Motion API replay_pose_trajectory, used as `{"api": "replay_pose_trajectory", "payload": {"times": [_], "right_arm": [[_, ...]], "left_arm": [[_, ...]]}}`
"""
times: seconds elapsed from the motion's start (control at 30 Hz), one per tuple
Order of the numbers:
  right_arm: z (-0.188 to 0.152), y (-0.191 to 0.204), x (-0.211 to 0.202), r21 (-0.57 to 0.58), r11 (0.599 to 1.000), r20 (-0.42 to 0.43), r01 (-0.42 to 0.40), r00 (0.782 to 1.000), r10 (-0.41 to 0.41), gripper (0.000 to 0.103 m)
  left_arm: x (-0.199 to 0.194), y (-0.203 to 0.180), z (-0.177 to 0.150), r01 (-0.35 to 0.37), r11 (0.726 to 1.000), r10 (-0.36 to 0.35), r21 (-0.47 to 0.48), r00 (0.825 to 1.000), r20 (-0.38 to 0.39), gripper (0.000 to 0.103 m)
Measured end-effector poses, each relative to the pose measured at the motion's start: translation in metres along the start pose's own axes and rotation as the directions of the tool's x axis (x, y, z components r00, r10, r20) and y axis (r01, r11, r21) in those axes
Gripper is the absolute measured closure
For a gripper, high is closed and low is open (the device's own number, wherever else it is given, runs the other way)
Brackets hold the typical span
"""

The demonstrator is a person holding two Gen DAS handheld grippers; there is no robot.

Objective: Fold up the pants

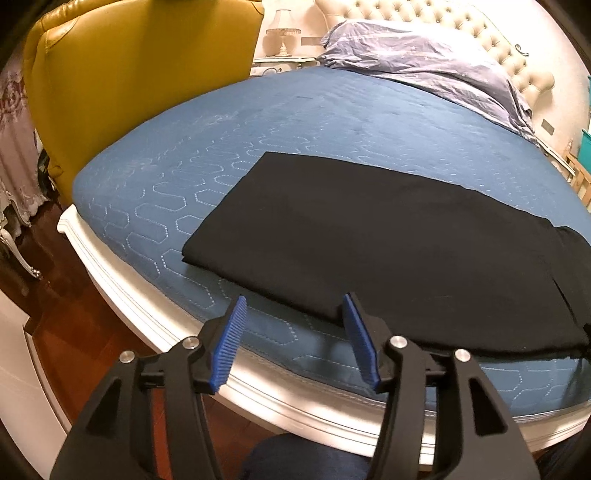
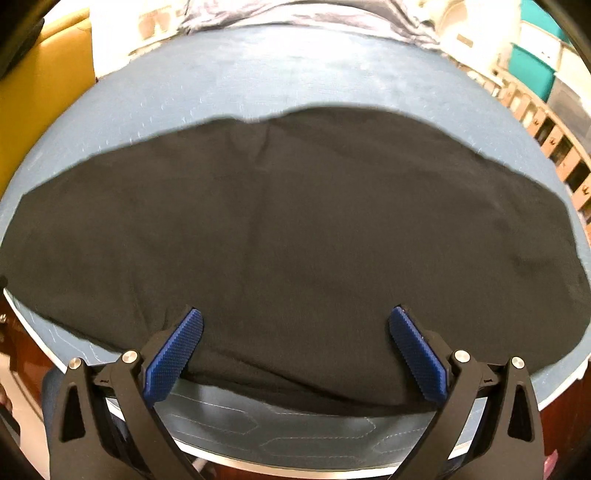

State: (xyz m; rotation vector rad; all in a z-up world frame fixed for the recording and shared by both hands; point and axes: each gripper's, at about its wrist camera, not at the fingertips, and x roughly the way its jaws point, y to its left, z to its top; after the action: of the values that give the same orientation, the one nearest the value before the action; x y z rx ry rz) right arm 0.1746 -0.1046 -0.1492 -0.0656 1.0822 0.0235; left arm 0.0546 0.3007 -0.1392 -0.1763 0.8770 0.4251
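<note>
Bedroom furniture rings a wide bed whose blue quilted mattress cover (image 1: 295,122) fills most of both views. Nearest the left wrist camera, the left gripper (image 1: 293,306) hangs over the foot edge of the bed with its blue ribbed pads spread apart and nothing between them; its right fingertip sits just at the near corner of the black pants (image 1: 388,236), though whether it touches the cloth is unclear. Below it runs the white bed frame (image 1: 122,295), and beneath that a dark wooden floor (image 1: 55,302).

From the right wrist view, the right gripper (image 2: 295,321) also stands wide open, its fingers (image 2: 177,350) low over the near hem of the pants (image 2: 295,229), holding nothing. The pants lie flat as a broad folded slab on the cover (image 2: 295,74), close to the foot of the bed, with a few shallow creases near the far edge.

Farther back, a yellow leather armchair (image 1: 140,81) stands at the left side of the bed. Beyond it a table lamp (image 1: 282,31) rests on a white nightstand, and a rumpled lavender duvet (image 1: 424,62) lies against the cream tufted headboard (image 1: 480,26).
</note>
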Motion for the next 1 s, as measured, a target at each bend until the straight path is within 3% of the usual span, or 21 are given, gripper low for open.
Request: {"api": "replay_pose_trajectory", "payload": {"times": [0.13, 0.17, 0.2, 0.23, 0.3, 0.37, 0.5, 0.57, 0.7, 0.73, 0.9, 1.0], "right_arm": [[0.007, 0.042, -0.022, -0.129, 0.991, 0.089, -0.034, 0.995, 0.045, 0.005], [0.009, 0.055, -0.025, -0.151, 0.986, 0.095, -0.066, 0.992, 0.081, 0.005], [0.011, 0.065, -0.026, -0.163, 0.982, 0.094, -0.091, 0.990, 0.107, 0.005], [0.013, 0.079, -0.026, -0.179, 0.977, 0.090, -0.120, 0.986, 0.138, 0.005], [0.014, 0.099, -0.026, -0.211, 0.967, 0.085, -0.142, 0.983, 0.163, 0.005], [0.014, 0.120, -0.021, -0.259, 0.956, 0.070, -0.141, 0.984, 0.164, 0.005], [0.005, 0.141, 0.001, -0.313, 0.945, 0.000, -0.090, 0.995, 0.095, 0.005], [0.003, 0.133, 0.007, -0.253, 0.958, -0.020, -0.138, 0.990, 0.137, 0.004], [0.003, 0.128, 0.006, -0.259, 0.953, -0.031, -0.160, 0.987, 0.157, 0.004], [0.003, 0.128, 0.006, -0.256, 0.953, -0.035, -0.162, 0.987, 0.159, 0.004], [0.005, 0.125, 0.006, -0.255, 0.953, -0.035, -0.167, 0.986, 0.164, 0.004], [0.003, 0.128, 0.010, -0.257, 0.952, -0.030, -0.167, 0.986, 0.165, 0.004]], "left_arm": [[0.000, 0.013, 0.001, 0.007, 0.999, -0.007, -0.051, 1.000, 0.002, 0.044], [0.000, 0.024, 0.000, 0.029, 0.994, -0.030, -0.105, 1.000, 0.000, 0.043], [0.001, 0.040, -0.001, 0.093, 0.977, -0.095, -0.194, 0.995, -0.001, 0.043], [0.004, 0.053, -0.003, 0.160, 0.949, -0.165, -0.270, 0.986, 0.005, 0.043], [0.014, 0.088, -0.014, 0.309, 0.839, -0.326, -0.448, 0.944, 0.041, 0.043], [0.019, 0.107, -0.022, 0.376, 0.778, -0.389, -0.503, 0.917, 0.085, 0.044], [0.020, 0.128, -0.027, 0.467, 0.704, -0.449, -0.535, 0.877, 0.174, 0.046], [0.025, 0.133, -0.027, 0.509, 0.661, -0.484, -0.551, 0.851, 0.204, 0.050], [0.031, 0.129, -0.019, 0.534, 0.654, -0.507, -0.535, 0.835, 0.215, 0.056], [0.036, 0.127, -0.018, 0.544, 0.638, -0.521, -0.545, 0.826, 0.215, 0.057], [0.055, 0.132, -0.024, 0.582, 0.536, -0.568, -0.612, 0.785, 0.248, 0.064], [0.064, 0.143, -0.035, 0.614, 0.437, -0.600, -0.657, 0.743, 0.296, 0.069]]}}
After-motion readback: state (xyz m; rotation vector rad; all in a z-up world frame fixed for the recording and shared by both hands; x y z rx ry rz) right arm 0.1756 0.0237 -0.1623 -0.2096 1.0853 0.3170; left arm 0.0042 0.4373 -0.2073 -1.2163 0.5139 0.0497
